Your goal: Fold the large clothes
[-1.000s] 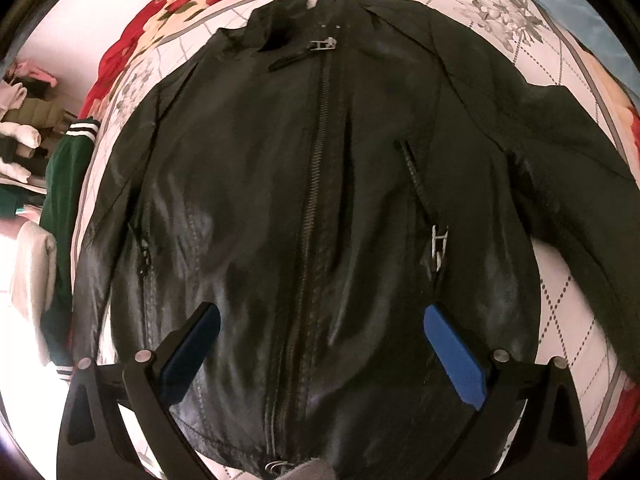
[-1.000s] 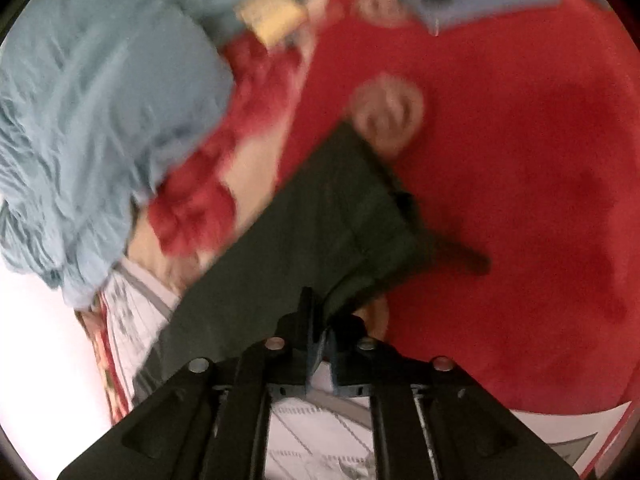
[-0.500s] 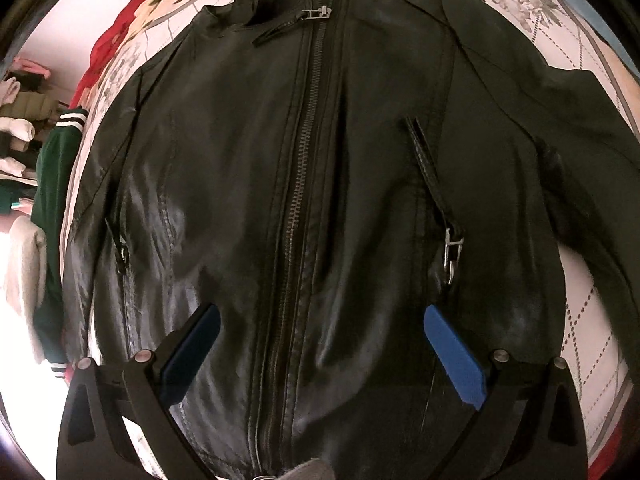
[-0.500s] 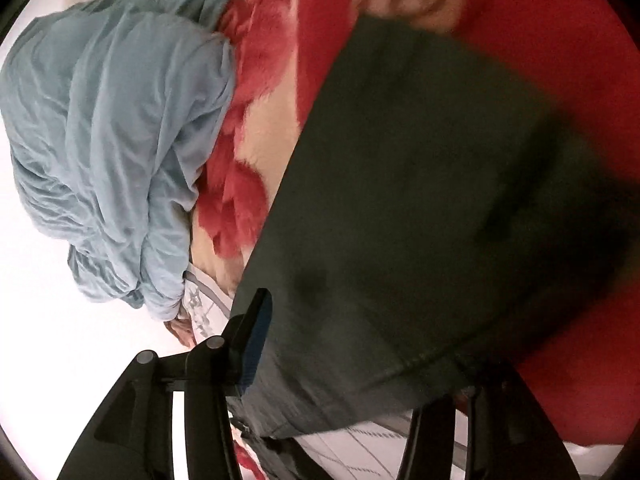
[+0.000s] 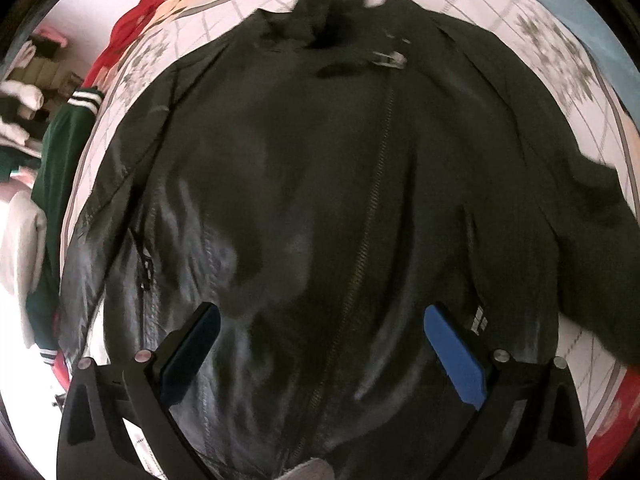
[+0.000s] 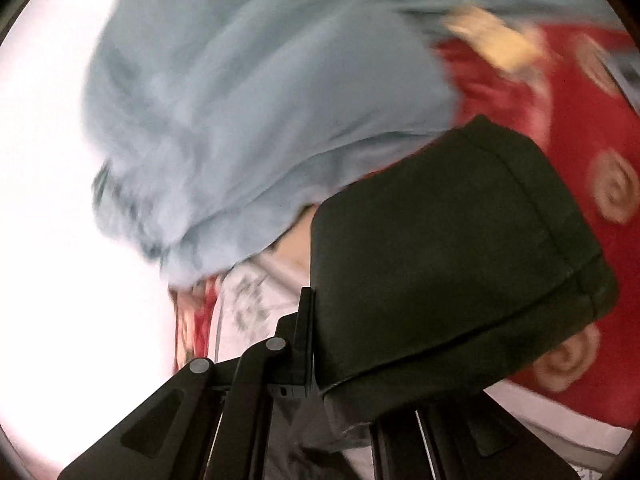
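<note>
The left gripper [image 5: 320, 344] hangs with its jaws spread wide, the blue pads [image 5: 454, 354] well apart and nothing between them; it touches nothing. The right gripper [image 6: 320, 332] has its jaws drawn close around a dark sleeve cuff [image 6: 452, 256], pinching it. Only its left finger [image 6: 306, 320] shows; the other is hidden behind the fabric.

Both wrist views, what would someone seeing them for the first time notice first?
A shiny black leather jacket with a front zipper fills the left wrist view, spread face up on a white floral quilt, with the open left gripper over its lower front. In the right wrist view, the right gripper holds up the jacket's dark sleeve cuff, in front of a crumpled pale blue cloth and a red patterned blanket.
</note>
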`<state>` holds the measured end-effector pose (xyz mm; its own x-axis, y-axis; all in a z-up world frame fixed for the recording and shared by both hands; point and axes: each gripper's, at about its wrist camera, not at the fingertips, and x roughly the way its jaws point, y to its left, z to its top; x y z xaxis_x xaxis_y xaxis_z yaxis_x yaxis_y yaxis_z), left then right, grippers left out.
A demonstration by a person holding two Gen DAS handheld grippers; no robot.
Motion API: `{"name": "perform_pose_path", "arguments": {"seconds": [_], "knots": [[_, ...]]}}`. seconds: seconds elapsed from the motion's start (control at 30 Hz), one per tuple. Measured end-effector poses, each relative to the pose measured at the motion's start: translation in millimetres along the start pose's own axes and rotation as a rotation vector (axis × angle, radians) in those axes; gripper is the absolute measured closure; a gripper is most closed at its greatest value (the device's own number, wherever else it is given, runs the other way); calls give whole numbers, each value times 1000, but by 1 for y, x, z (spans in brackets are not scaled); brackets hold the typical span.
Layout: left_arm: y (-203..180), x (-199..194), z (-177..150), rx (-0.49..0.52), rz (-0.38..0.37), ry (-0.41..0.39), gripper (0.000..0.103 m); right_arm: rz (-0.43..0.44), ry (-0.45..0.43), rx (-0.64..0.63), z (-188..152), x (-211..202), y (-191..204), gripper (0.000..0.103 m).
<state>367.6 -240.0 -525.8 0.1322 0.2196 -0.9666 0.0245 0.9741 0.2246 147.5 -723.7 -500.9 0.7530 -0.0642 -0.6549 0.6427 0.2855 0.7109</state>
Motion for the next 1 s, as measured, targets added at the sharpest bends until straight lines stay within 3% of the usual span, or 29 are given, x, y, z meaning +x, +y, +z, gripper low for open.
{"name": "perform_pose_path", "arguments": {"seconds": [0.17,0.37,0.67,0.83,0.9,1.0], "knots": [[32,5,25,-43,2,1,0,20,125,-208,-51,22,100,98],[103,8,35,-139,34,8,0,8,286,-414,-152,70,178,98],[228,46,21,-312,116,84,0,-89,499,-759,-350,168,241,98],[277,69,11,-387,140,119,0,-218,586,-998,-455,216,250,97],[290,75,7,-410,140,128,0,-249,664,-1058,-482,228,244,89],[304,81,0,-434,130,136,0,-202,776,-1096,-502,222,235,62]]}}
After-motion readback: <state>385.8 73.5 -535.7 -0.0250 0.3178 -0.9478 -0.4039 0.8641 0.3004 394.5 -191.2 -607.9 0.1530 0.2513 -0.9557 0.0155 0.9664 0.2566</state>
